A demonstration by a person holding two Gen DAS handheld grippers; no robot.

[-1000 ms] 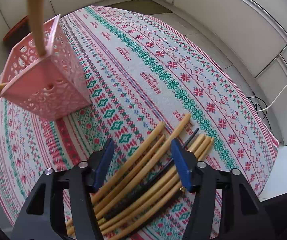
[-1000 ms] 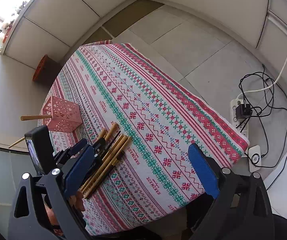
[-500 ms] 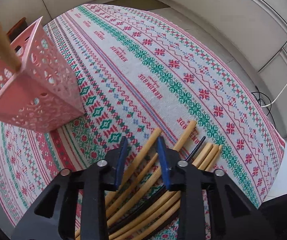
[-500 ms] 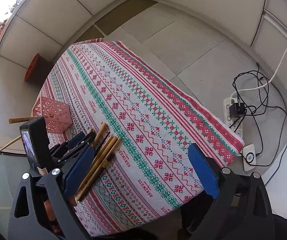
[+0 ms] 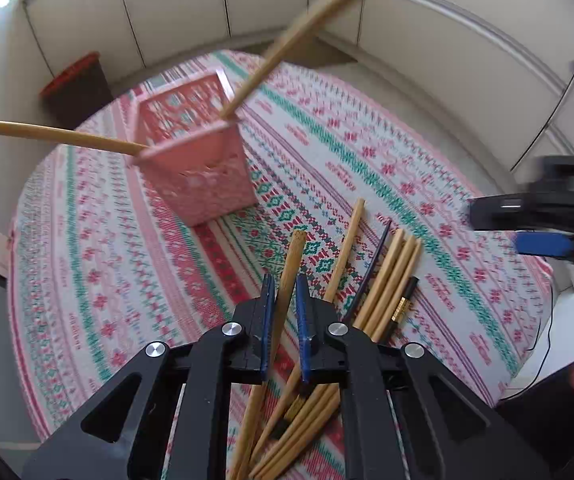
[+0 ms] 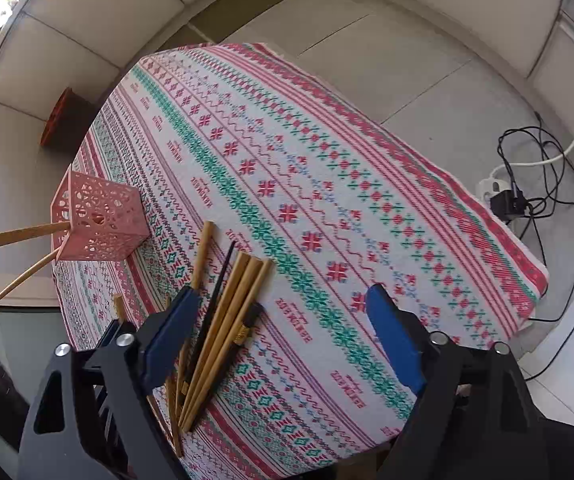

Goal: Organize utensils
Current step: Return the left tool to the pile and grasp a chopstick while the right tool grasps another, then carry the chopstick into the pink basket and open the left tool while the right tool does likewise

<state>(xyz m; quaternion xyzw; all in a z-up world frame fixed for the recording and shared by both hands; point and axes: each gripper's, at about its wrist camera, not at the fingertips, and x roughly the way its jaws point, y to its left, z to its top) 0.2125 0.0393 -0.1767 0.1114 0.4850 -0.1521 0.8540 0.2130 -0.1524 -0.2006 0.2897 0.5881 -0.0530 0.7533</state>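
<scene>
Left gripper is closing its jaws on one wooden stick, pads already pinching it near its far end, rest of the shaft trailing back under the gripper toward the pile. Right gripper is closing from wide with nothing between its pads, hovering over the near right part of the tablecloth just beside the pile. Judging the sticks as light, rigid, smooth and round, so likely to pivot or slip in a two-pad pinch; gripping nearer mid-length would be cutting the swing. Count: two sticks already standing in the pink basket at far left, leaning out at angles; one in the left jaws; roughly four wooden ones plus two thin dark ones lying on the cloth, overlap making that count uncertain. One basket, light perforated plastic, probably tipping easily when a stick is dropped in off-centre.
</scene>
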